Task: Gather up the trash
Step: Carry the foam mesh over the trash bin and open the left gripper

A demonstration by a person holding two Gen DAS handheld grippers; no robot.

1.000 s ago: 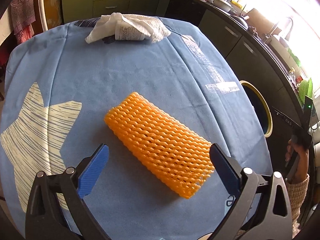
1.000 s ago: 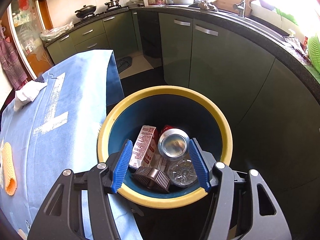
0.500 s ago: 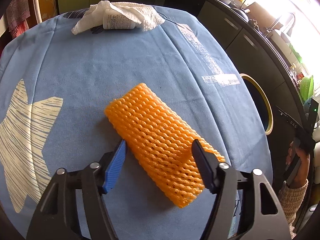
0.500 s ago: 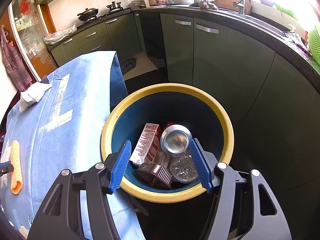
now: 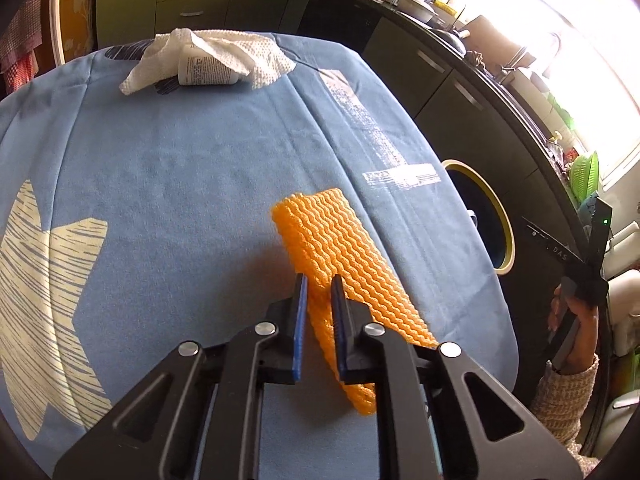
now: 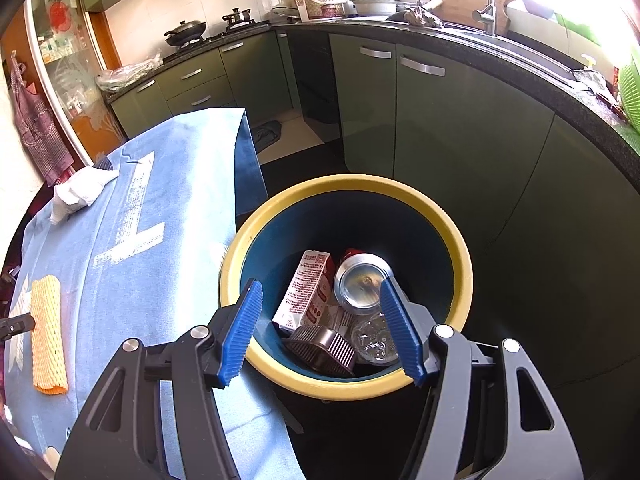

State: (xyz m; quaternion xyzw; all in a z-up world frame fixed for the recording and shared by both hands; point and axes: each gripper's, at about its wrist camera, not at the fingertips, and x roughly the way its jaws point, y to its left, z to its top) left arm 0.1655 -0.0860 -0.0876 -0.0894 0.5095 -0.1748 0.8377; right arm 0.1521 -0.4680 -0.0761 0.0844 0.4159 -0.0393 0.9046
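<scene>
An orange foam net sleeve (image 5: 344, 256) lies on the blue tablecloth (image 5: 180, 168); my left gripper (image 5: 319, 284) is shut on its near edge and tilts it up. The sleeve also shows at the far left in the right wrist view (image 6: 47, 332). My right gripper (image 6: 320, 320) is open and empty, held above the yellow-rimmed blue trash bin (image 6: 460, 280). In the bin lie a carton (image 6: 308, 292), a can (image 6: 362, 284), a ribbed metal cup (image 6: 324, 348) and a crushed clear bottle (image 6: 374, 340).
A white paper towel wrapped around a small bottle (image 5: 208, 60) lies at the far end of the table. The bin (image 5: 504, 232) stands on the floor just off the table's right edge. Green kitchen cabinets (image 6: 420, 120) and a dark counter curve behind.
My left gripper moved forward over the orange sleeve and closed from wide open onto its edge, turning and lifting it. My right gripper stayed open above the bin.
</scene>
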